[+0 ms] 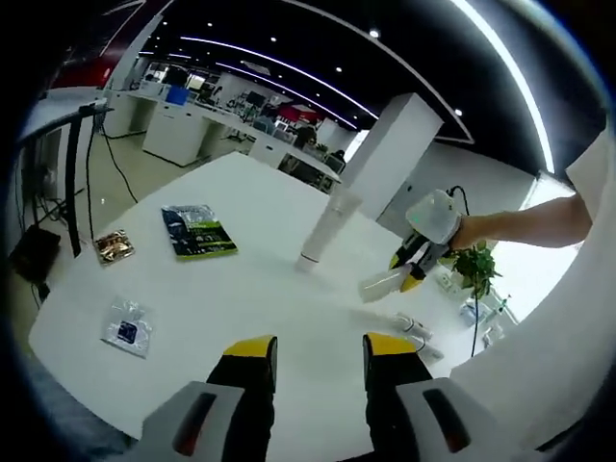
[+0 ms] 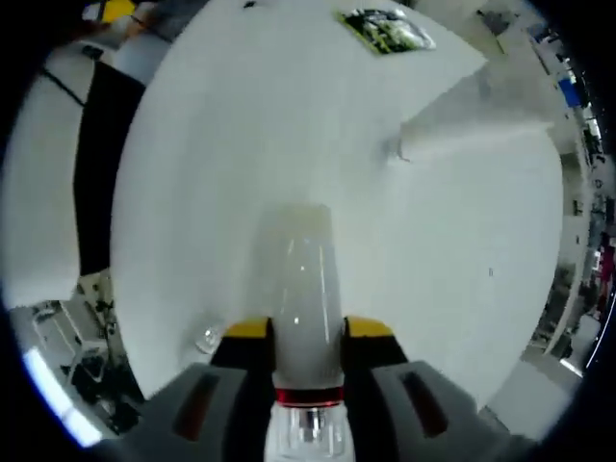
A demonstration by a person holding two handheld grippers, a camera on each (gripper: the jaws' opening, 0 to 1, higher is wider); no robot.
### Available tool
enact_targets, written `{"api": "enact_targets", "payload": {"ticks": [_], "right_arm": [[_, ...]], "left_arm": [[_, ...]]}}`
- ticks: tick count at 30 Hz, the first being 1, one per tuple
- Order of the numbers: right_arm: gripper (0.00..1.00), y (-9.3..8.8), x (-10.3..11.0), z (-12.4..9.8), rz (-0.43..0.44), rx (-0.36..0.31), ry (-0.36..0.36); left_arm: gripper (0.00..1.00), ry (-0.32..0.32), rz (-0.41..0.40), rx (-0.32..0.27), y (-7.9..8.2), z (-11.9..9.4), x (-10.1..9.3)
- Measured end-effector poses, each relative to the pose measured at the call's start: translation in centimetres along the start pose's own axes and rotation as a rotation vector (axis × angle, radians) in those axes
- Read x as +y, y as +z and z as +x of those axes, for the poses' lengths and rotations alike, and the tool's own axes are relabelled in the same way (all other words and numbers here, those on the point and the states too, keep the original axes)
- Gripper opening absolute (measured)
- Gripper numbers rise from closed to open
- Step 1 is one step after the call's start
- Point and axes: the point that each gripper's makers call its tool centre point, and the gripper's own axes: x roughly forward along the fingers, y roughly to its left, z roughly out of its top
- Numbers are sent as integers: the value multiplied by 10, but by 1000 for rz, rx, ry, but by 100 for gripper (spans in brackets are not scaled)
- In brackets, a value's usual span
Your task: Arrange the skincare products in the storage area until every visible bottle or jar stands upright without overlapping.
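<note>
Looking across both views, we note the following.

Right gripper [image 2: 298,332]: in the right gripper view we see its yellow-tipped jaws pinching a frosted white bottle [image 2: 303,289] by the sides, the bottle lying along the jaws, its red-ringed clear end toward the camera and its blunt end pointing out over the table.

Right gripper from afar [image 1: 409,269]: in the left gripper view we see it come in from the right, held by a person's hand [image 1: 472,231], with the same bottle [image 1: 383,285] carried tilted just above the table top.

Left gripper [image 1: 320,356]: its two jaws are spread with nothing between them, raised above the near part of the table.

Table [image 1: 250,289]: white and broad; we see it again in the right gripper view [image 2: 241,144].

Tall white bottle [image 1: 325,231]: it stands upright near the middle of the table, apart from the held bottle; in the right gripper view it is a pale blurred shape [image 2: 462,120].

Small clear item [image 1: 416,327]: it lies on the table near the right edge; we cannot tell what it is.

Green packet [image 1: 198,231]: flat on the table, left of the standing bottle; seen also at the far side [image 2: 385,29].

Brown sachet [image 1: 114,246]: flat near the left edge.

Clear sachet [image 1: 127,327]: flat, closer to us, with a dark label.

Potted plant [image 1: 476,265]: beyond the table, behind the right gripper.
</note>
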Motion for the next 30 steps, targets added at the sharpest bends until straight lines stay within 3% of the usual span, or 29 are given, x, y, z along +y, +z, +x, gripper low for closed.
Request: {"api": "enact_targets", "payload": {"ticks": [2,7,15,20,24,26,30], "right_arm": [[23,29,11,-8,-88,-20,-16],[23,72,29,-15,-179,-78,-21],[23,125,58,-14,-281,-126,-3],[23,143,71,-12,-350,-134,8],[23,154,81,-11,-379,-134,40],[23,159,85,-14,-388,-146,53],[23,166,92,-19,-409,-157,68]], "left_arm": [[38,-19,105,51,-3,12,-6],[41,-26,231,120,-5,27,-7],[43,-76,460,260,-21,51,-15],[45,-105,593,303,-23,65,-18],[44,-137,696,357,-34,80,-12],[44,-197,715,373,-42,83,-16],[44,-229,751,347,-44,89,-17]]}}
